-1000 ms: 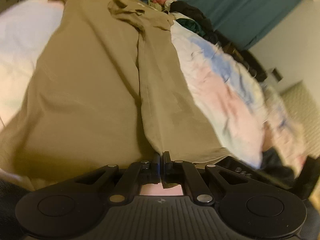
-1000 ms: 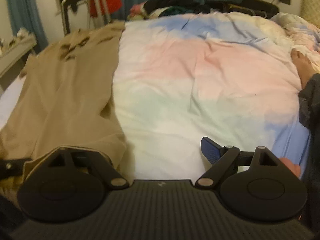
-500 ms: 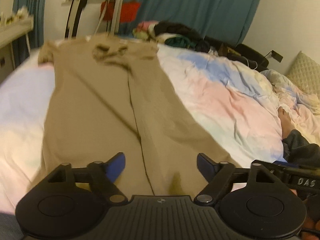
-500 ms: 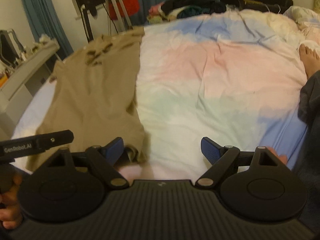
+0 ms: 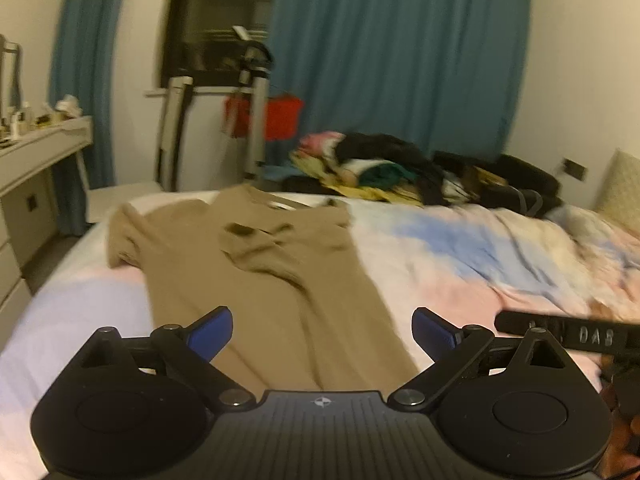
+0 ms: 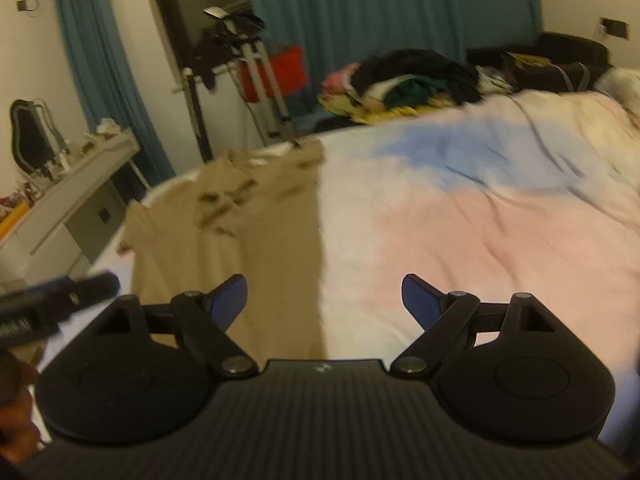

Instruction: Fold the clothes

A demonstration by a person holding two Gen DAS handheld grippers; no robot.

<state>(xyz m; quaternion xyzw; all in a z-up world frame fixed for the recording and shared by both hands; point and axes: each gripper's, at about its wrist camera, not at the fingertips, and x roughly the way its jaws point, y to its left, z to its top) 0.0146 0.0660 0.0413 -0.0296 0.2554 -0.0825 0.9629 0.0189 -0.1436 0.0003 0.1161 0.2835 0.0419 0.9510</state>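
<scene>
The tan shirt lies spread lengthwise along the left side of the bed, its far sleeve near the mattress edge. The left gripper hangs above the shirt's near hem, jaws wide, gripping nothing. The right gripper — also spread wide and empty — hovers over the shirt's right edge, where bare pastel duvet runs rightward toward the clothes pile.

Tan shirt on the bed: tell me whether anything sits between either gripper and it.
Nothing visible does. The tan shirt lies flat on the pastel duvet, with the open left gripper and the open right gripper facing it. The clothes pile sits beyond the shirt.
</scene>
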